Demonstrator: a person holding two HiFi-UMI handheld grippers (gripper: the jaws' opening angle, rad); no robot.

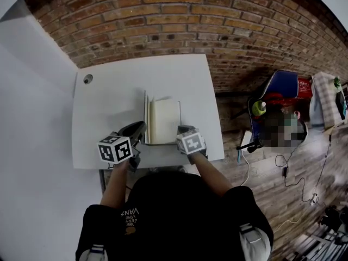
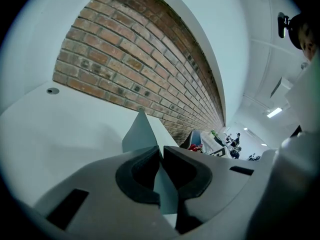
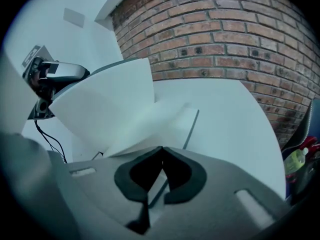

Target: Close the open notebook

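Note:
The notebook (image 1: 163, 121) lies on the white table (image 1: 109, 102) near its front edge. Its left cover (image 1: 145, 116) stands almost upright over the cream pages. My left gripper (image 1: 139, 130) is shut on that raised cover; in the left gripper view the thin grey cover (image 2: 141, 134) rises from between the closed jaws of the left gripper (image 2: 161, 151). My right gripper (image 1: 184, 130) is shut on the notebook's right-hand edge. In the right gripper view the right gripper (image 3: 162, 151) pinches the flat right side (image 3: 175, 121), with the lifted cover (image 3: 107, 101) leaning over at the left.
A small round grommet (image 1: 87, 79) sits at the table's far left corner. The brick wall (image 1: 163, 20) runs behind the table. A blue chair (image 1: 283, 91) with a green bottle (image 1: 259, 108) stands on the wooden floor at the right.

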